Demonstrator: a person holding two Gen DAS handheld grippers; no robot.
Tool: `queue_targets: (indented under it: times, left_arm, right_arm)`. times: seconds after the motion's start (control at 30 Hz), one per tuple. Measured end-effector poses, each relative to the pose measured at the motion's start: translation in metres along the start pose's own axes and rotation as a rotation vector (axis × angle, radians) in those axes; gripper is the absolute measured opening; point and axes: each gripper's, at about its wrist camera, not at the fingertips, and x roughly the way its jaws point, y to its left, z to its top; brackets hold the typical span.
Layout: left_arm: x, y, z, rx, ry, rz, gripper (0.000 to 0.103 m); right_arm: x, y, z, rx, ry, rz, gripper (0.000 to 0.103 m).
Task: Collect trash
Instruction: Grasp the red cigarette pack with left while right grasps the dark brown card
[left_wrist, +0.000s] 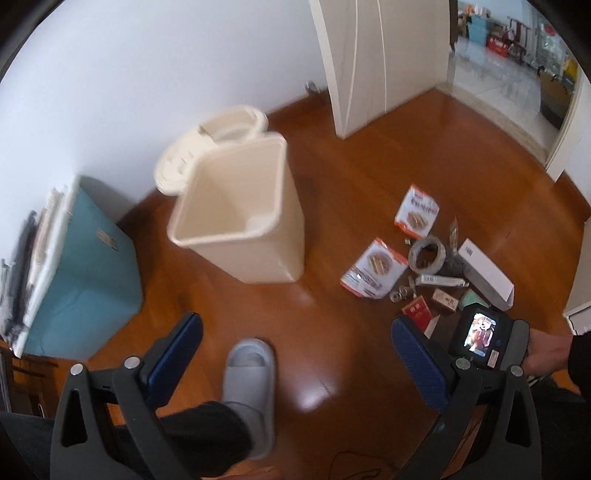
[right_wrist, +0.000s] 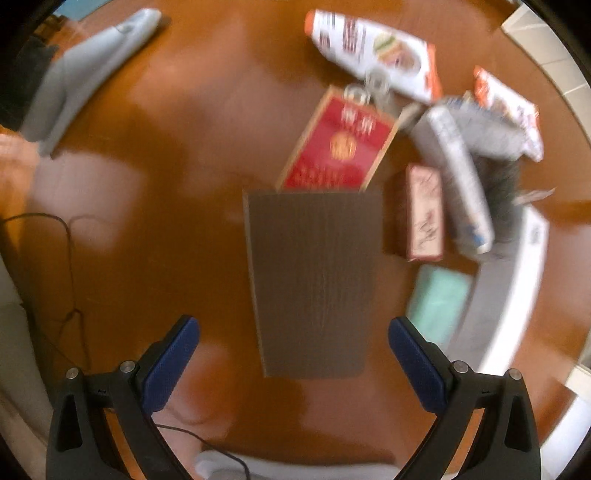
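- The wooden floor (left_wrist: 332, 206) fills both views, glossy, with pale glare patches in the lower middle.
- White wall across the upper left of the left wrist view; a white door (left_wrist: 373, 62) stands at top centre, a tiled room showing beyond it at top right.
- A teal box (left_wrist: 88, 269) sits at the left edge, against the wall.
- The cream trash bin (left_wrist: 236, 214) stands left of centre, lid (left_wrist: 207, 147) flipped up behind it, its inside bare as far as the view shows.
- Left gripper (left_wrist: 295, 354) at the bottom of its view: jaws spread wide, nothing between them, a grey slipper (left_wrist: 251, 373) on a foot showing through the gap.
- Right gripper (right_wrist: 293, 354) at the bottom of its own view: jaws wide apart too, gripping nothing, hanging over the litter; the view is motion-blurred.
- The trash lies on the floor, right of the bin and well apart from it: a long white box (left_wrist: 487, 273) at the far right of the pile.
- Two orange-and-white snack packets (left_wrist: 373, 267), one above the other.
- A brown flat card (right_wrist: 314, 280) at the centre of the right wrist view, a red cigarette pack (right_wrist: 340, 144) touching its top edge.
- A tape roll (left_wrist: 428, 253), grey, mid-pile.
- A small pinkish carton (right_wrist: 424, 214) just right of the card, a mint-green item (right_wrist: 436, 302) below it.
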Motion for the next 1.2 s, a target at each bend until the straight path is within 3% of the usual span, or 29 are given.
queue_targets:
  times: [0.03,0.2,0.23,0.27,0.3,0.43,0.57,0.63,0.73,0.87,0.93,1.03,1.17,1.2]
  left_arm:
    - [0.008,-0.007,0.0,0.004,0.011,0.003,0.103]
    - [0.048,-0.048,0.006,0.009,0.05,0.001,0.103]
    - [0.053,-0.056,0.005,0.016,0.054,0.0,0.103]
    - [0.058,-0.062,0.005,0.027,0.055,0.002,0.103]
    - [0.064,-0.07,0.003,0.042,0.06,0.013,0.103]
    - [0.086,-0.085,-0.007,0.056,0.116,0.016,0.103]
    - [0.093,-0.094,-0.016,0.087,0.133,0.022,0.103]
    - [0.093,-0.096,-0.015,0.098,0.121,0.027,0.103]
    - [0.094,-0.092,-0.013,0.091,0.119,0.027,0.103]
    - [0.095,-0.084,-0.009,0.069,0.119,0.02,0.103]
    - [0.097,-0.08,-0.008,0.058,0.119,0.022,0.103]
    - [0.099,-0.075,-0.007,0.046,0.119,0.032,0.103]
    - [0.108,-0.069,-0.01,0.037,0.135,0.045,0.103]
    - [0.109,-0.069,-0.012,0.041,0.134,0.048,0.103]
  right_arm:
    - [0.014,-0.005,-0.003,0.003,-0.021,0.042,0.103]
    - [0.029,-0.01,-0.007,-0.005,-0.062,0.069,0.101]
    - [0.031,-0.011,-0.008,0.003,-0.067,0.08,0.094]
    - [0.031,-0.015,-0.014,0.013,-0.102,0.172,0.08]
    - [0.032,-0.019,-0.016,0.018,-0.124,0.201,0.074]
    - [0.03,-0.029,-0.029,0.045,-0.159,0.242,0.044]
    - [0.023,-0.051,-0.046,0.116,-0.193,0.34,0.028]
    - [0.01,-0.052,-0.054,0.113,-0.198,0.385,0.031]
    - [-0.002,-0.06,-0.055,0.163,-0.189,0.394,0.103]
    - [-0.005,-0.051,-0.046,0.124,-0.151,0.392,0.103]
    - [0.006,-0.037,-0.04,0.038,-0.112,0.285,0.103]
    - [0.012,-0.025,-0.038,-0.001,-0.104,0.259,0.103]
    - [0.036,0.01,-0.041,-0.118,-0.059,0.107,0.103]
    - [0.036,0.01,-0.041,-0.118,-0.059,0.107,0.101]
